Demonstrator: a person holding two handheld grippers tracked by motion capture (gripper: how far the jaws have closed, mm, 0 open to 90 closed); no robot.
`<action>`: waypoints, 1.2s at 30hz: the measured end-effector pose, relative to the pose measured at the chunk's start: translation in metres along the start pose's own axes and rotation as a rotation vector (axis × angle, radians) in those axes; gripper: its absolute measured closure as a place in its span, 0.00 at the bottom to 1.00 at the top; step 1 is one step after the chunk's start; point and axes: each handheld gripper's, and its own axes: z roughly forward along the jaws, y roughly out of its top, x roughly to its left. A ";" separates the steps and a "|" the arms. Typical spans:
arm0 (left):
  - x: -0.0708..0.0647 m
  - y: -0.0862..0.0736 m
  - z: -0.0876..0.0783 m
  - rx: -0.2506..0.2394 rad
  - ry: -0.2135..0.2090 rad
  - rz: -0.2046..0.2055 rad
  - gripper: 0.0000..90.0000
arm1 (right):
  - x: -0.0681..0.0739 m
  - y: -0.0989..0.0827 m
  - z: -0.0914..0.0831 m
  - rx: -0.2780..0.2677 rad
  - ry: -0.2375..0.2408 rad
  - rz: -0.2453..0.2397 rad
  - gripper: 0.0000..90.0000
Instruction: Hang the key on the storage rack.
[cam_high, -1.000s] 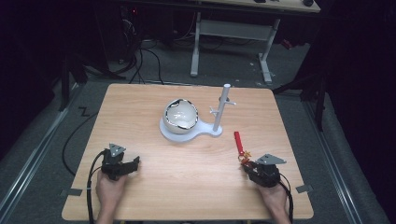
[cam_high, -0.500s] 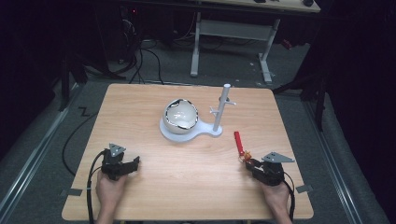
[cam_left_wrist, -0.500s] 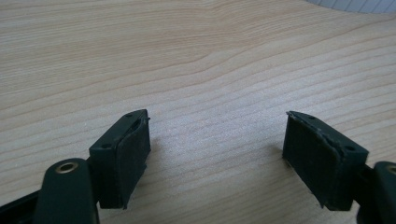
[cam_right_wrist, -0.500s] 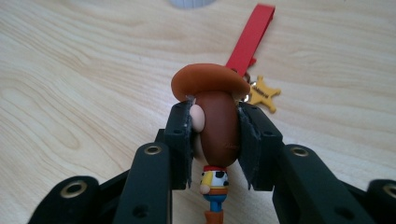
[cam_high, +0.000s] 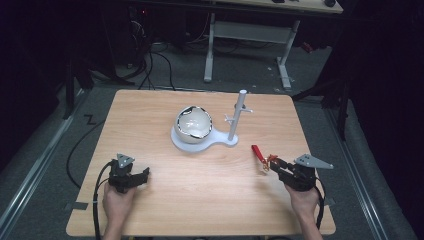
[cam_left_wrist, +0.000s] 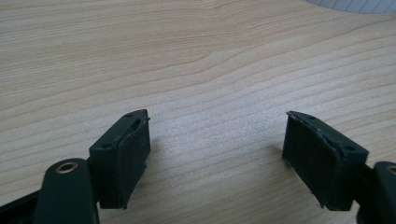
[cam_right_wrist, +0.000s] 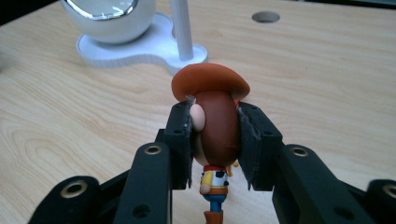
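A small cowboy figure (cam_right_wrist: 215, 122) with a brown hat and a yellow shirt hangs off the table, my right gripper (cam_right_wrist: 215, 144) shut on its head. In the high view the right gripper (cam_high: 279, 167) is at the table's right front, and the figure (cam_high: 271, 161) trails a red strap (cam_high: 258, 152) toward the middle. A white stand (cam_high: 200, 144) holds a shiny ball-shaped bowl (cam_high: 194, 122) and a pegged post (cam_high: 239, 114) at the table's centre; the stand (cam_right_wrist: 140, 52) lies ahead of the figure. My left gripper (cam_high: 142, 176) rests at the left front, its jaws open over bare wood (cam_left_wrist: 217, 154).
The wooden table (cam_high: 150, 115) has a round hole (cam_right_wrist: 265, 17) near its far right corner. Cables trail from both grippers over the front edge. Dark floor, a desk frame (cam_high: 250, 35) and more cables lie beyond the far edge.
My right gripper has risen a little and drifted right with the figure between its jaws. The left gripper has stayed where it was.
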 end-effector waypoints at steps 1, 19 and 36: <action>0.000 0.000 0.000 -0.001 0.000 0.000 0.26 | 0.000 0.002 -0.001 -0.005 0.001 -0.002 0.75; 0.000 0.000 0.000 -0.001 0.000 0.000 0.26 | -0.003 0.045 -0.020 -0.092 0.012 -0.030 0.75; 0.000 0.000 0.000 0.000 0.000 0.000 0.26 | 0.000 0.074 -0.028 -0.138 0.024 -0.067 0.75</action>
